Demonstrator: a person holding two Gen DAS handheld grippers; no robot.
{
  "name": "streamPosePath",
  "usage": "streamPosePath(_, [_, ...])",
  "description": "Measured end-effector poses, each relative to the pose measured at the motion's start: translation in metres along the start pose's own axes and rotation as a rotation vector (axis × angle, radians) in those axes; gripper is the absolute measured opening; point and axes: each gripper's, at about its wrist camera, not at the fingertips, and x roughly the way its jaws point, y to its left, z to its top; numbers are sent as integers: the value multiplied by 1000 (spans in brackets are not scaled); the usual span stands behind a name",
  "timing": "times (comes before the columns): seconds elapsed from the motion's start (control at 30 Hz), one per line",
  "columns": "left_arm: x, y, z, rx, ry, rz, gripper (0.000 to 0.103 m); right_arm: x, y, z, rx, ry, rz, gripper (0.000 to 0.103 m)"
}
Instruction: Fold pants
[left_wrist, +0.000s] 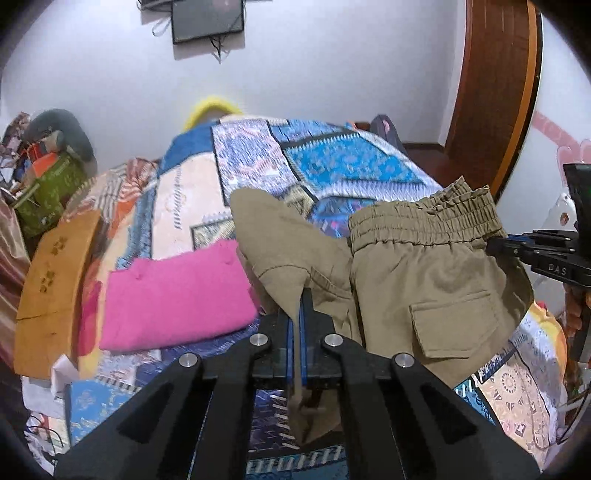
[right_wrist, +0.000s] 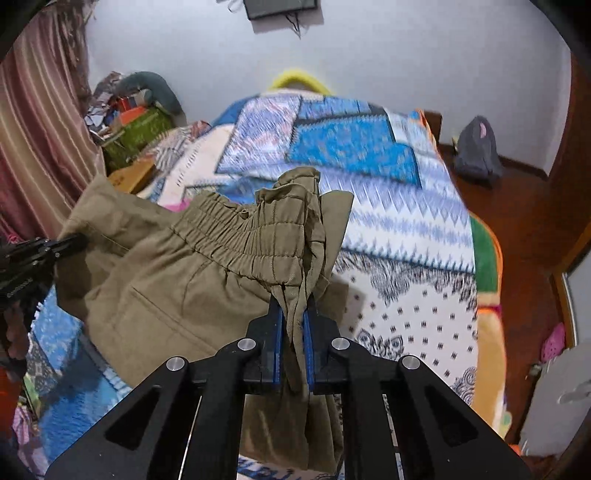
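The olive-khaki pants (left_wrist: 417, 280) hang in the air above the bed, with their elastic waistband (left_wrist: 424, 218) and a flap pocket (left_wrist: 454, 325) facing the left wrist camera. My left gripper (left_wrist: 300, 295) is shut on a fold of the pants fabric. My right gripper (right_wrist: 293, 295) is shut on the pants (right_wrist: 177, 280) near the gathered waistband (right_wrist: 243, 236). Each gripper shows in the other's view, the right one (left_wrist: 495, 245) at the waistband's right end and the left one (right_wrist: 79, 240) at the fabric's left edge.
A patchwork bedspread (left_wrist: 332, 162) covers the bed (right_wrist: 406, 236). A folded pink garment (left_wrist: 177, 299) lies on it at left, beside an orange-brown cushion (left_wrist: 51, 284). Clutter and a green box (left_wrist: 48, 192) sit at far left. Red-brown floor with a grey bag (right_wrist: 476, 147) lies right.
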Motion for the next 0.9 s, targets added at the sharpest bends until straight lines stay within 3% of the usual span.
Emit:
streamPosePath(0.2, [-24, 20, 11, 0, -55, 25, 1, -8, 29, 24, -47, -45, 16, 8])
streamPosePath(0.4, [-27, 55, 6, -39, -53, 46, 0, 5, 58, 36, -87, -49, 38, 8])
streamPosePath(0.9, [-30, 149, 17, -74, -87, 202, 0, 57, 140, 98, -176, -117, 130, 8])
